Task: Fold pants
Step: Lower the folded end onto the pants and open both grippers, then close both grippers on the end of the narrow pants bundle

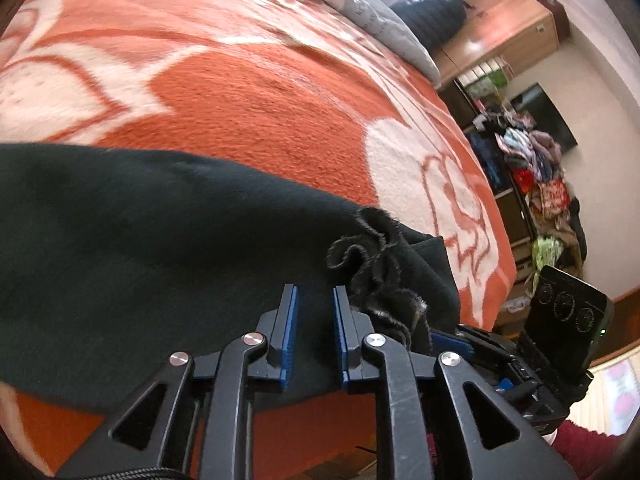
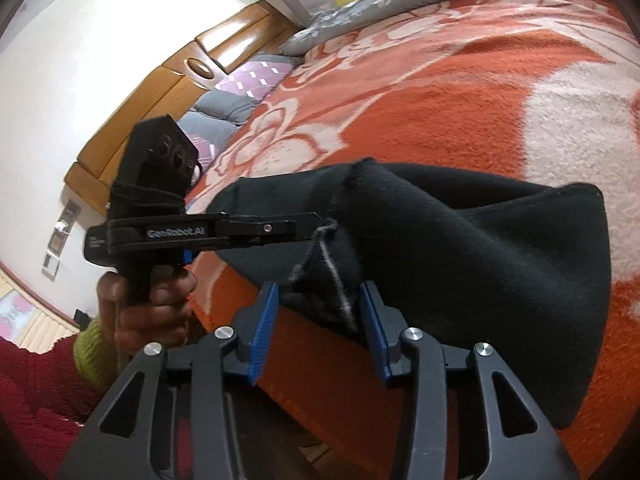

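Black pants (image 1: 140, 240) lie on an orange and white flowered blanket (image 1: 260, 92) on a bed. In the left wrist view my left gripper (image 1: 314, 304) has its blue pads a narrow gap apart with black cloth between them, beside a frayed hem end (image 1: 372, 248). The right gripper's body (image 1: 560, 340) shows to its right. In the right wrist view my right gripper (image 2: 320, 300) is open, its jaws either side of a corner of the pants (image 2: 460, 260) at the bed edge. The left gripper (image 2: 316, 218) is seen side-on, its tip at the pants' edge.
A grey patterned duvet (image 1: 372, 12) lies at the blanket's far edge. Wooden furniture (image 1: 500, 28) and a shelf with a heap of clothes (image 1: 528, 156) stand beyond the bed. A wooden headboard (image 2: 172, 80) and pillows (image 2: 240, 96) show in the right wrist view.
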